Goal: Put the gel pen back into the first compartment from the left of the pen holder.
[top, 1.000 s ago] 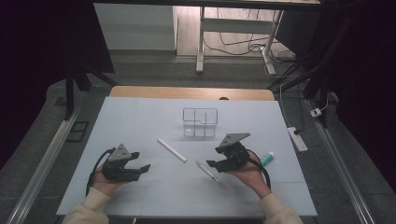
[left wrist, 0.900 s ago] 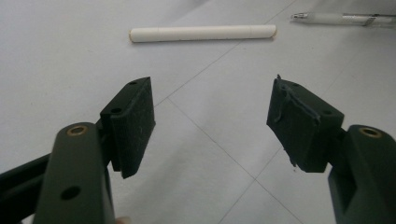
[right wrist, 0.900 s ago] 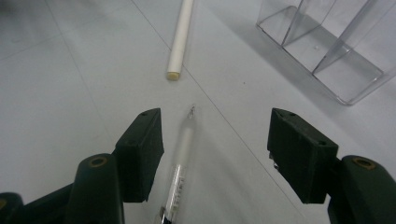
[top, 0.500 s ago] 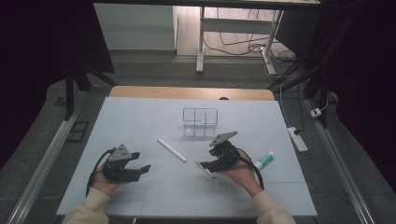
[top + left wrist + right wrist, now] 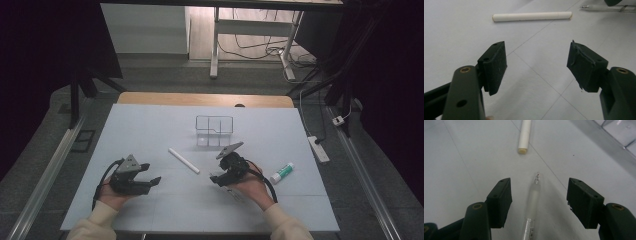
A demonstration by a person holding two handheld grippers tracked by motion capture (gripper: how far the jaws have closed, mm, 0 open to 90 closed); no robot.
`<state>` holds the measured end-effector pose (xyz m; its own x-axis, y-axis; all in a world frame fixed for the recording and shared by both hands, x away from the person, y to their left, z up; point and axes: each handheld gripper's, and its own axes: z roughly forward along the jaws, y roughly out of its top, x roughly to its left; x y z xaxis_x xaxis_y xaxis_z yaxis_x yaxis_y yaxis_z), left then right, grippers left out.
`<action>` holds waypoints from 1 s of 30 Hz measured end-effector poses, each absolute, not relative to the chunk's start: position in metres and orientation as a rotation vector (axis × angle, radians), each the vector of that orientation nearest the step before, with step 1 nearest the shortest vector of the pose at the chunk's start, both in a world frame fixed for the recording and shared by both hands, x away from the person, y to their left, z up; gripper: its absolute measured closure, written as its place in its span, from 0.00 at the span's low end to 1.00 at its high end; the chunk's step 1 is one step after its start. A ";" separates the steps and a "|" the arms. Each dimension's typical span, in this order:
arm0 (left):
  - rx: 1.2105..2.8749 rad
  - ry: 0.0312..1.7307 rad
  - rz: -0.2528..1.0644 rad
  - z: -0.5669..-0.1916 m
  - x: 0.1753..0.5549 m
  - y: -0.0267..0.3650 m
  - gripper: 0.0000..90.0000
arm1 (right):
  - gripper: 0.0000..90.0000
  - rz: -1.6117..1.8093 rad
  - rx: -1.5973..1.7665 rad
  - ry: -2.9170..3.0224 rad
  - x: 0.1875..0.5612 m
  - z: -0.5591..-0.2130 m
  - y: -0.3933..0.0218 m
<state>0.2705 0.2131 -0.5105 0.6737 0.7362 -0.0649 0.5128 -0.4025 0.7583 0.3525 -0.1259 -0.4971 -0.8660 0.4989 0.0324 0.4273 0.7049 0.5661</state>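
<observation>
A clear pen (image 5: 533,200) lies flat on the pale blue table (image 5: 150,130), running up between the jaws of my right gripper (image 5: 539,185). Those jaws stand open on either side of it, and neither pad touches it. In the high view my right gripper (image 5: 216,178) hovers low at centre right, pointing left. Just past the pen's tip lies a white stick (image 5: 525,135), seen in the high view as the white stick (image 5: 183,160). My left gripper (image 5: 154,180) rests at the left, open and empty. Its own view shows the left gripper (image 5: 537,51), the white stick (image 5: 531,16) and the clear pen (image 5: 604,8) farther off.
A clear divided holder (image 5: 214,131) stands behind the middle of the table. A white tube with a green cap (image 5: 281,173) lies right of my right hand. A power strip (image 5: 318,149) lies on the floor off the right edge.
My right gripper has moved left and lower, coming over the clear pen so that the pen now lies between its jaws. The left gripper has stayed put.
</observation>
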 end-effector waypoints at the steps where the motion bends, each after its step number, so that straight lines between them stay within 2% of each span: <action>1: 2.092 0.958 0.359 -0.510 0.270 0.213 0.35 | 0.41 0.865 0.757 2.792 0.352 -0.498 -0.125; 12: 2.099 0.959 0.360 -0.511 0.271 0.213 0.35 | 0.45 0.783 0.751 2.820 0.353 -0.507 -0.116; 30: 2.106 0.959 0.361 -0.512 0.271 0.213 0.35 | 0.76 0.678 0.726 2.813 0.348 -0.509 -0.105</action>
